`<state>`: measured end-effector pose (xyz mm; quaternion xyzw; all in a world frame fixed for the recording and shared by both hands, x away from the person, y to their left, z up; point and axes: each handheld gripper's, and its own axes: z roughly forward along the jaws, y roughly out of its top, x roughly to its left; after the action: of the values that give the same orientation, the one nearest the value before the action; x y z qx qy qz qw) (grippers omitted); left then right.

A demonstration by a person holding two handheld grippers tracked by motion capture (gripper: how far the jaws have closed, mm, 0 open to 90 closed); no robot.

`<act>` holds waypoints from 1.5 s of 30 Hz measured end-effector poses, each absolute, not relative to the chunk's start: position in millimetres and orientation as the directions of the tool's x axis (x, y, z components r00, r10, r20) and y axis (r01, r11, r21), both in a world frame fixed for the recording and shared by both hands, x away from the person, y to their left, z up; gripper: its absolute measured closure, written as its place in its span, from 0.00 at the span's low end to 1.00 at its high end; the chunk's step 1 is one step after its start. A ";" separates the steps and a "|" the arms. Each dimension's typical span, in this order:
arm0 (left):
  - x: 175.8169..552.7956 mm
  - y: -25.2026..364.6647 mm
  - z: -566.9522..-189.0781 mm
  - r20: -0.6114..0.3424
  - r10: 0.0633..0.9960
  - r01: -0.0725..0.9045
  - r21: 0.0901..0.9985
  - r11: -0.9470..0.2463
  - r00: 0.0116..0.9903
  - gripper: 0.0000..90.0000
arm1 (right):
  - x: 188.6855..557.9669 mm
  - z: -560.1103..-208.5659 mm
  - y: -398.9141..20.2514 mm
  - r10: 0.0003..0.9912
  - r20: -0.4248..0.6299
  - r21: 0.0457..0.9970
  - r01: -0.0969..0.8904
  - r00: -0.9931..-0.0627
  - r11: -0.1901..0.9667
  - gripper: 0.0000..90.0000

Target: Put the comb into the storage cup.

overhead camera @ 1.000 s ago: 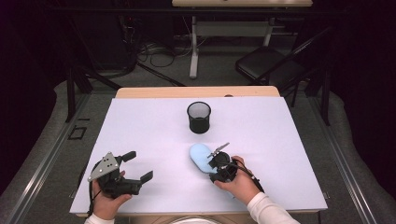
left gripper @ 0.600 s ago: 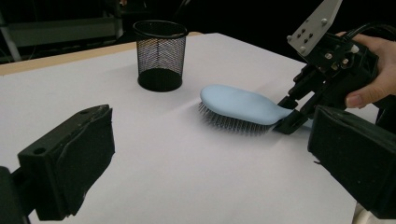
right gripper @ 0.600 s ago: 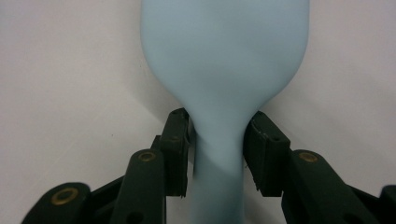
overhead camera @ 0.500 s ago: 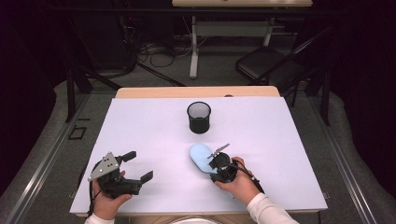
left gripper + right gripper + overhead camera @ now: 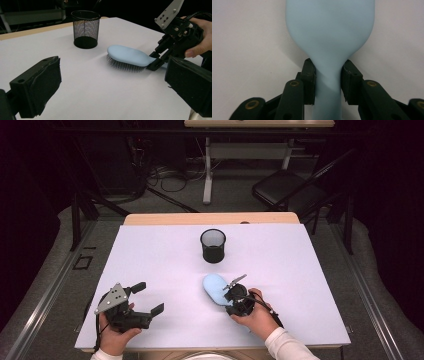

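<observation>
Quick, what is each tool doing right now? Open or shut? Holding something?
Left tool: open, holding nothing, resting over the white table cover.
Right tool: has just been closing, now shut on the handle of the light blue hairbrush.

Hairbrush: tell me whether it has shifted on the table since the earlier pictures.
No. The blue hairbrush lies at the same spot below the mesh pen cup, bristles down, its handle between the right tongs, which have just been closing.

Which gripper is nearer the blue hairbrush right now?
Right. The right gripper is on the hairbrush: its jaws have just been closing and now clamp the neck of the handle. The left gripper sits open on the table, well apart, off to the brush's left.
</observation>
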<state>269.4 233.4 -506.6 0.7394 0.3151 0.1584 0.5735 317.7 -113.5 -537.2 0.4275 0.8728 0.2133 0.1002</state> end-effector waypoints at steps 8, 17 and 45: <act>269.3 233.5 -506.6 -0.126 0.650 0.285 0.947 -0.145 0.749 0.01 | 317.1 -536.2 -113.7 0.789 0.007 0.446 0.708 -0.614 0.547 0.75; 269.4 233.2 -506.9 -0.126 0.650 0.286 0.947 -0.146 0.750 0.01 | 316.4 -536.6 -114.7 0.783 0.000 0.454 0.698 -0.622 0.554 0.76; 269.8 232.3 -507.9 -0.124 0.647 0.285 0.947 -0.149 0.752 0.01 | 315.1 -536.1 -117.0 0.782 0.006 0.464 0.695 -0.623 0.550 0.77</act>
<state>269.8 232.3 -507.9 0.7412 0.3143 0.1587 0.5715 315.1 -117.0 -536.1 0.4224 0.8744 0.2164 0.1014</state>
